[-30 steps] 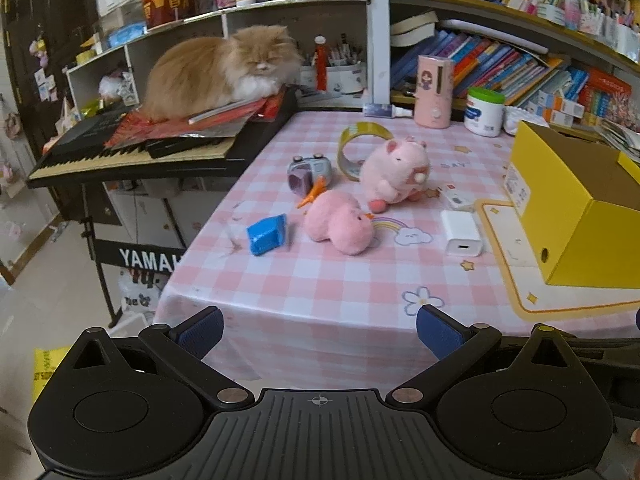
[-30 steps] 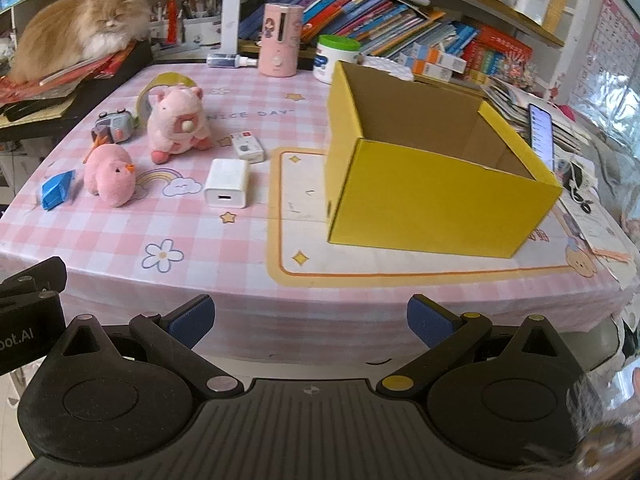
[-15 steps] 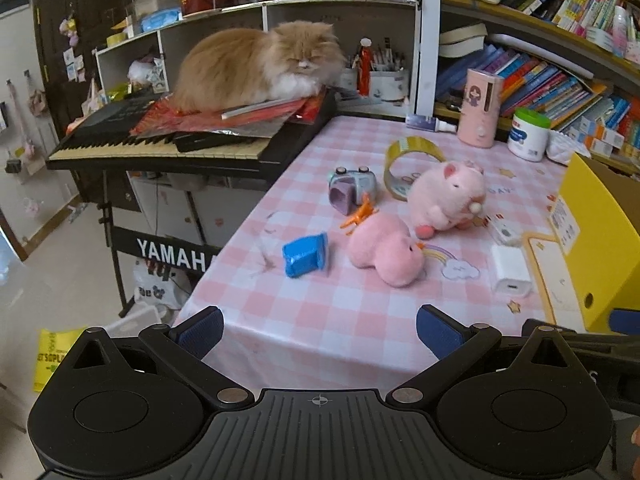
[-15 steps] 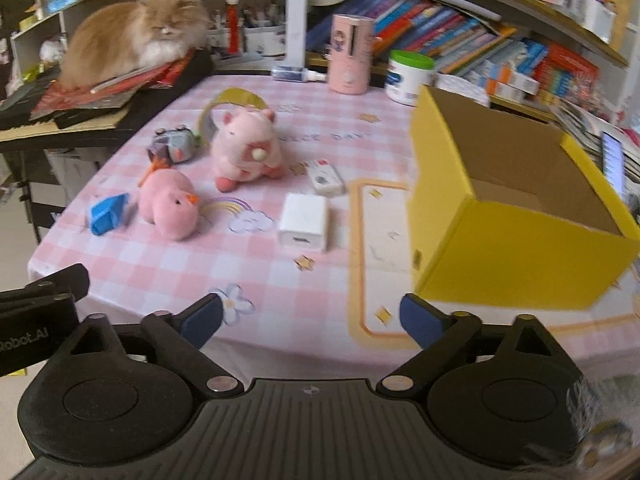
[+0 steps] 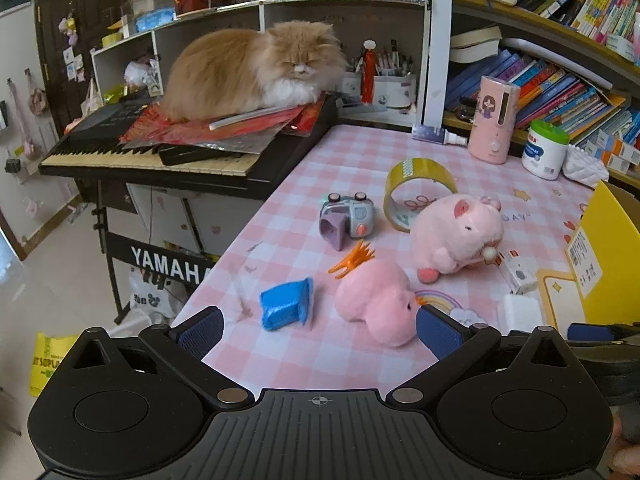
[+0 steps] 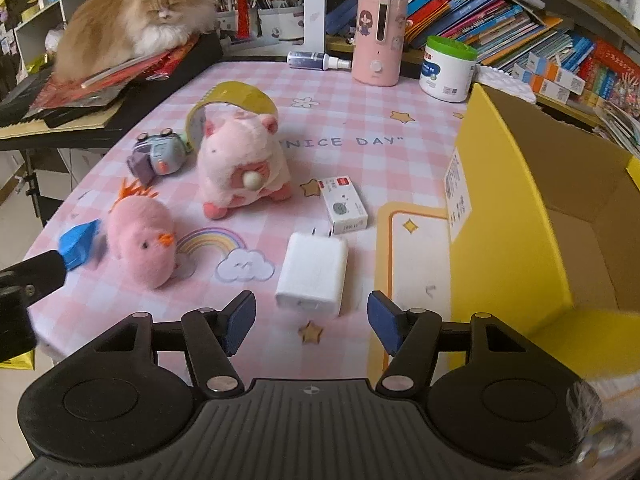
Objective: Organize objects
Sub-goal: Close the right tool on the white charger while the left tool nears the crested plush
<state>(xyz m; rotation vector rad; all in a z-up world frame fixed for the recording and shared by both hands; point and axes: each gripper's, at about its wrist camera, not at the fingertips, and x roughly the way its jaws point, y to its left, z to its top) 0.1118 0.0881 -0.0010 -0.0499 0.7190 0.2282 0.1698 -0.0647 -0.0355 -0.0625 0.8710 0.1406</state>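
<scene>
My right gripper (image 6: 312, 320) hovers low over the pink checked table (image 6: 400, 148), its jaws closing with nothing between them. A white charger (image 6: 312, 276) lies just ahead of its fingertips, and a small white box (image 6: 344, 204) lies behind that. The open yellow box (image 6: 520, 208) stands to the right. My left gripper (image 5: 316, 328) is open and empty at the table's near left corner. Just beyond it lie a blue piece (image 5: 286, 308) and a pink chick plush (image 5: 376, 300). Farther back are an orange clip (image 5: 352, 262), a grey toy (image 5: 348, 220), a pink pig plush (image 5: 456, 236) and a tape roll (image 5: 416, 184).
A fluffy orange cat (image 5: 256, 68) lies on papers on a keyboard (image 5: 152, 160) against the table's left side. A pink dispenser (image 6: 378, 36), a white jar (image 6: 448, 68) and a spray bottle (image 6: 316, 60) stand at the back edge below bookshelves (image 6: 500, 12).
Both grippers have moved in over the table and the toys look larger. The right gripper's jaws have narrowed from wide open, and the charger now lies just in front of them.
</scene>
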